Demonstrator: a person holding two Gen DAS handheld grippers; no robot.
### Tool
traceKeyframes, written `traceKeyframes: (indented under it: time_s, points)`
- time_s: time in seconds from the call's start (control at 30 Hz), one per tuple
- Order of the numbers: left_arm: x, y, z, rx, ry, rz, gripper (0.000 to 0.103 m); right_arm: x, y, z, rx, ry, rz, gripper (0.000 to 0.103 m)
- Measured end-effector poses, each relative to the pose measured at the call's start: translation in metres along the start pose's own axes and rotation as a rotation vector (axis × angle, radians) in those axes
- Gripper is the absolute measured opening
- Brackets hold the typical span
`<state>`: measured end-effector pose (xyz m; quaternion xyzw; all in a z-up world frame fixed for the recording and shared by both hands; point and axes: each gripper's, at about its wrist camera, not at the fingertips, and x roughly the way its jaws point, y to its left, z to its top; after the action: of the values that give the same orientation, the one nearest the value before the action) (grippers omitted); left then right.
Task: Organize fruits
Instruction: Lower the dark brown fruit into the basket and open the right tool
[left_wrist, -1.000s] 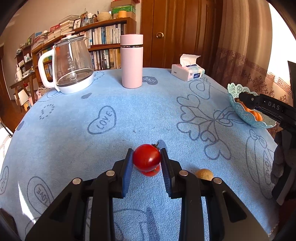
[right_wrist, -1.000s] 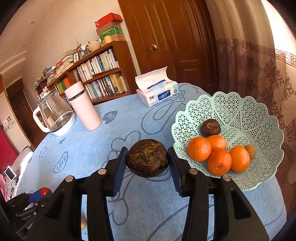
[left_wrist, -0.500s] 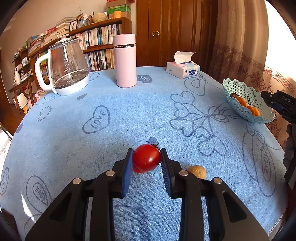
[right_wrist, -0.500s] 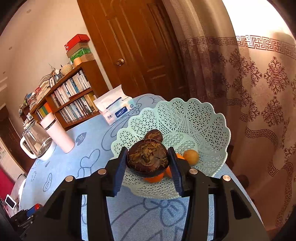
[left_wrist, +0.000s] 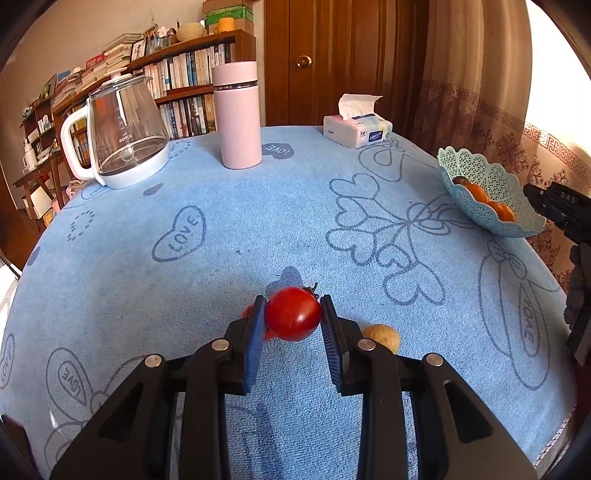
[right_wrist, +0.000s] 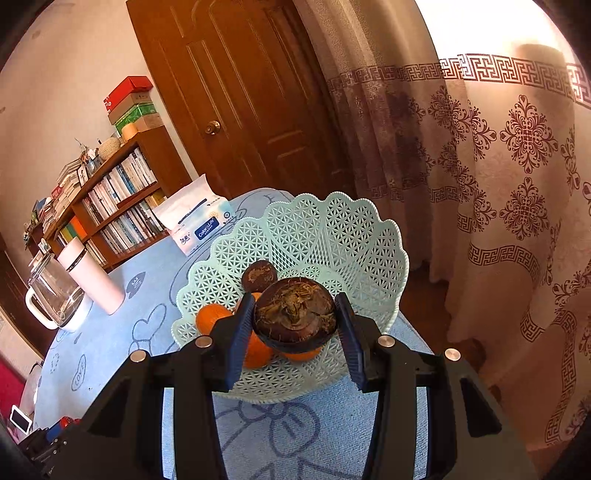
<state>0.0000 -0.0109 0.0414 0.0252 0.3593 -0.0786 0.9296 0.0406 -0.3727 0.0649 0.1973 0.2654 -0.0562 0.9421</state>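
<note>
My left gripper (left_wrist: 293, 314) is shut on a red tomato (left_wrist: 293, 313), held just above the blue tablecloth (left_wrist: 229, 221); another red fruit (left_wrist: 269, 334) peeks out beneath it. A small tan fruit (left_wrist: 382, 335) lies on the cloth beside the right finger. My right gripper (right_wrist: 294, 317) is shut on a dark brown fruit (right_wrist: 295, 314) and hovers over the near part of the pale green lattice basket (right_wrist: 343, 236). In the basket lie oranges (right_wrist: 210, 317) and a second dark fruit (right_wrist: 259, 275). The left wrist view shows the basket (left_wrist: 487, 195) at the table's right edge with the right gripper's tip beside it.
At the far side of the table stand a glass kettle (left_wrist: 122, 129), a pink flask (left_wrist: 238, 114) and a tissue box (left_wrist: 356, 127). Bookshelves (left_wrist: 184, 85), a wooden door (left_wrist: 332, 55) and a curtain (right_wrist: 498, 184) lie beyond. The basket sits close to the table's edge.
My right gripper has carried the dark fruit rightwards from beside the basket to over it and rolled somewhat. The tomato in my left gripper has risen slightly off the cloth.
</note>
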Motion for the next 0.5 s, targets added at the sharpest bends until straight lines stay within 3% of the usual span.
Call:
traceKeyframes:
  time_s: [0.5]
  points:
    - [-0.006,-0.02,0.021,0.02,-0.014,-0.05,0.03,-0.01,-0.002,-0.003,0.004,-0.088,-0.065,0.047]
